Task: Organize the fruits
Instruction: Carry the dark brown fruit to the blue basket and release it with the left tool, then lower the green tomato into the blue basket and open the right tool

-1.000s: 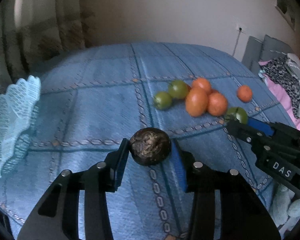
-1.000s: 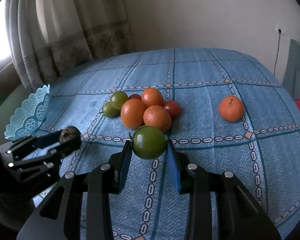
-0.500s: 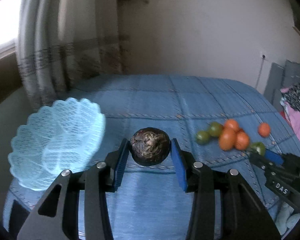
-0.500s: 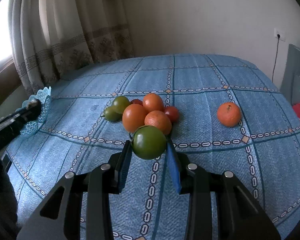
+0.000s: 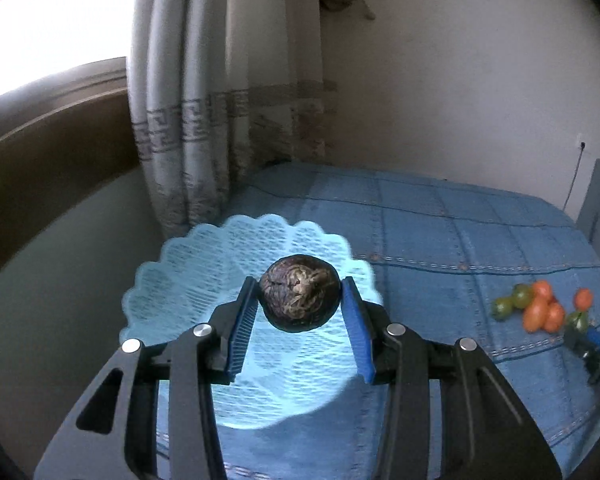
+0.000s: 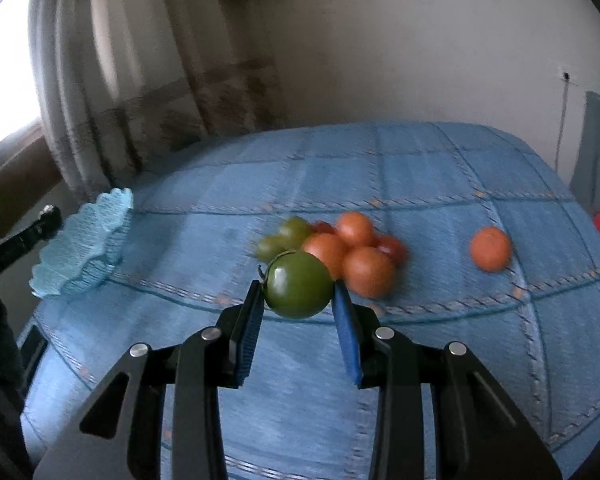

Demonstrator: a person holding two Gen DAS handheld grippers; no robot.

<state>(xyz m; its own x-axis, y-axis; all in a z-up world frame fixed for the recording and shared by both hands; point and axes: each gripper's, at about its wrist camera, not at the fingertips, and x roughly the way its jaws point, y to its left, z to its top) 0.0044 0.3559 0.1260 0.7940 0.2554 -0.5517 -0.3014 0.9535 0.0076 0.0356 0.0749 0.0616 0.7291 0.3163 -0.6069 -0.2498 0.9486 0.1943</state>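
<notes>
A: How far along is the sorting? The blue-covered surface [image 6: 420, 184] carries a light-blue lattice basket [image 5: 204, 280] near its window-side edge, and what shows of the bowl looks empty. Most fruit sits in a cluster [image 6: 340, 248] mid-surface; one orange [image 6: 490, 249] lies apart.

B: So nothing is delivered yet. The left hand-held gripper [image 5: 298, 304] pinches a dark wrinkled fruit [image 5: 298, 298] over the basket. The right hand-held gripper [image 6: 298, 294] pinches a green tomato [image 6: 298, 284] near the cluster.

A: And against a second ago?

B: Then the basket stood far left of the dark fruit; now it lies directly beneath.
</notes>
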